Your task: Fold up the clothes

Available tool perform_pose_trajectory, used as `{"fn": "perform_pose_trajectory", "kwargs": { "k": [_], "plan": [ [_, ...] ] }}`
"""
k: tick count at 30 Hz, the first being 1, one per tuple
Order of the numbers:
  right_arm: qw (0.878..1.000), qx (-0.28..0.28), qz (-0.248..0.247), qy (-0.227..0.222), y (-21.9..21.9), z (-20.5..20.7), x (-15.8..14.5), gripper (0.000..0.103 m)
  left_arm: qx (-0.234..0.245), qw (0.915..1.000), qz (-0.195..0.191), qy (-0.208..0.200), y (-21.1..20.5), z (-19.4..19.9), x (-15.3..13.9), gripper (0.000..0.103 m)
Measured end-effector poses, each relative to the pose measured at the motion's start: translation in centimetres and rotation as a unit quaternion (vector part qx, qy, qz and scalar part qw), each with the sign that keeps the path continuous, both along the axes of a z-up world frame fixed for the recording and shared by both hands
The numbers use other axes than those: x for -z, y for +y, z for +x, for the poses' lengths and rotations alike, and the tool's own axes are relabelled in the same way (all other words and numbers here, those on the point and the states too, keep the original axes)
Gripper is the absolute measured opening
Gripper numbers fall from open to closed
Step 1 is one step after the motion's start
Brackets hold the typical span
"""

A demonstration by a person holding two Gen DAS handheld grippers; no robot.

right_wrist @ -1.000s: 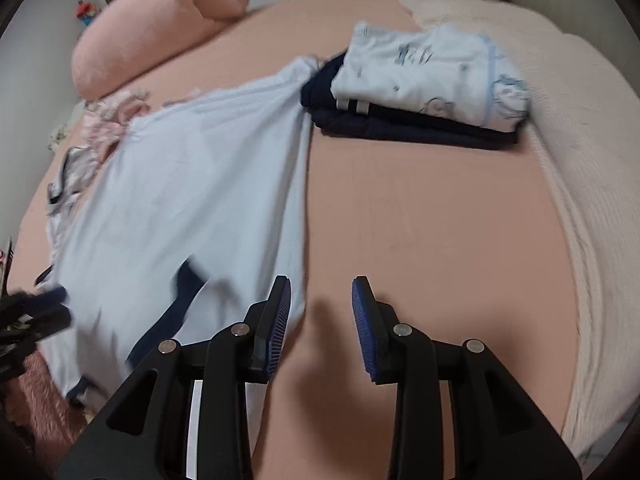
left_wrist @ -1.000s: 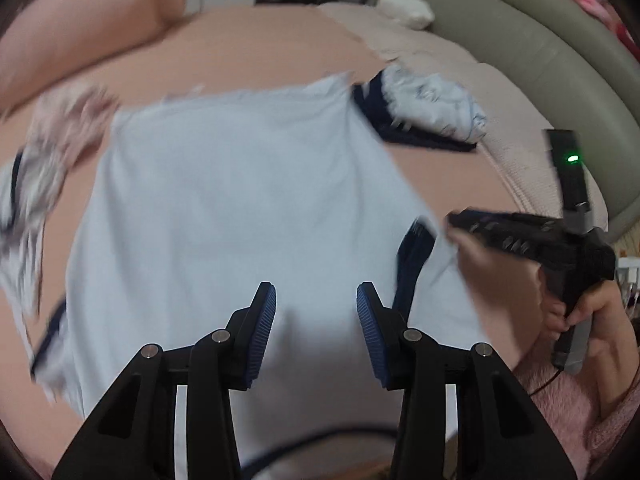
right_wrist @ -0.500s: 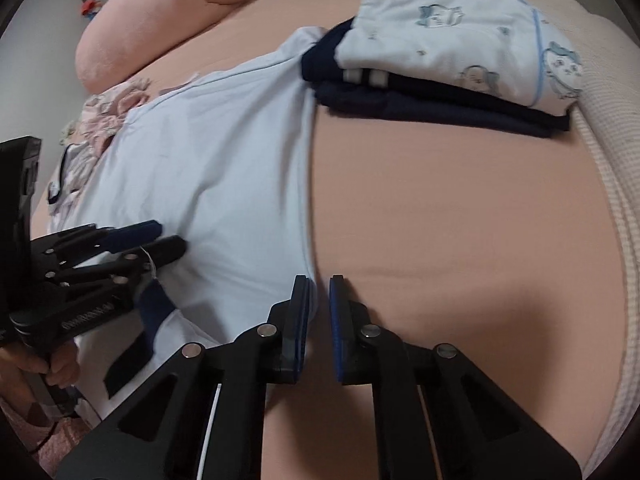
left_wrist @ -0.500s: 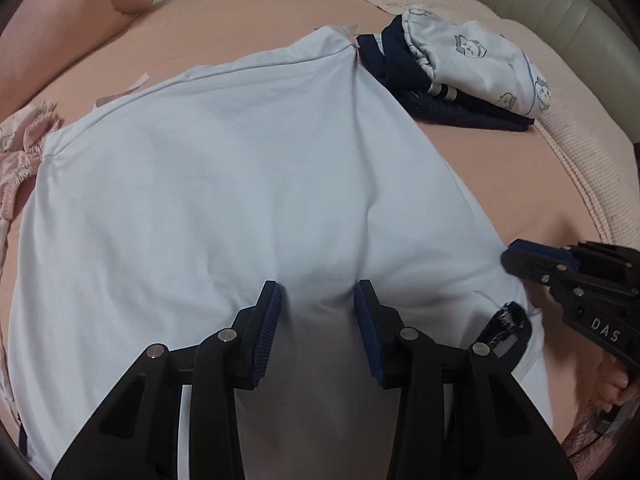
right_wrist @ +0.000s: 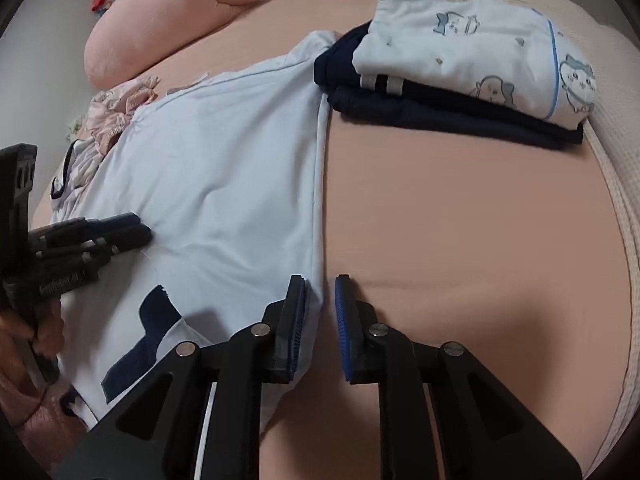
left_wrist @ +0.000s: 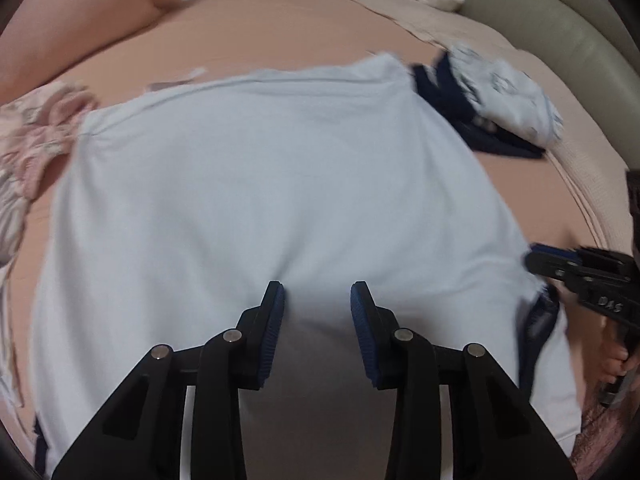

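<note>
A pale blue shirt (left_wrist: 260,184) lies spread flat on the peach bed sheet (right_wrist: 460,220); it also shows in the right wrist view (right_wrist: 224,184). My left gripper (left_wrist: 317,304) is open and rests over the shirt's near middle. It appears at the left of the right wrist view (right_wrist: 132,232). My right gripper (right_wrist: 320,300) is open a little, with the shirt's right edge between its fingers. It shows at the right of the left wrist view (left_wrist: 540,256). A navy collar piece (right_wrist: 148,328) lies at the near hem.
A stack of folded clothes, a printed white top (right_wrist: 480,44) on navy garments (right_wrist: 440,112), sits at the far right. A pink crumpled garment (right_wrist: 116,108) lies far left. A large pink pillow (right_wrist: 168,20) is behind. A grey headboard (left_wrist: 560,40) curves at the right.
My right gripper has opened a little from its nearly shut state half a second ago. The left gripper stays open over the shirt and the view has shifted slightly.
</note>
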State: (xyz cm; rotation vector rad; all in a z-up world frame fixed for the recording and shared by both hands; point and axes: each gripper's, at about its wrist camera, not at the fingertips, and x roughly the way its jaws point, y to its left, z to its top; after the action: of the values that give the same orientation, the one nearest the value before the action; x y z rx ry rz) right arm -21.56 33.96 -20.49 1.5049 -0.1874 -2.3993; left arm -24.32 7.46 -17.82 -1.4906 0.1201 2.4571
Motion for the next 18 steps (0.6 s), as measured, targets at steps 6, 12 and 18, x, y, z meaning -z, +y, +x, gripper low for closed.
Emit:
{"fn": "perform_pose_trajectory", "kwargs": {
  "k": [6, 12, 18],
  "plan": [
    [0.999, -0.013, 0.025, 0.015, -0.1, -2.3, -2.9, 0.020, -0.062, 0.9981, 0.004, 0.001, -6.6, -5.6, -0.7, 0.038],
    [0.997, -0.037, 0.068, 0.014, -3.8, -9.9, -4.0, 0.022, -0.068, 0.9975, -0.011, 0.017, -9.2, -13.6, -0.5, 0.038],
    [0.997, -0.008, 0.074, -0.011, -5.8, -18.3, -3.3, 0.022, -0.082, 0.9960, -0.034, -0.006, -11.9, -19.3, 1.5, 0.037]
  ]
}}
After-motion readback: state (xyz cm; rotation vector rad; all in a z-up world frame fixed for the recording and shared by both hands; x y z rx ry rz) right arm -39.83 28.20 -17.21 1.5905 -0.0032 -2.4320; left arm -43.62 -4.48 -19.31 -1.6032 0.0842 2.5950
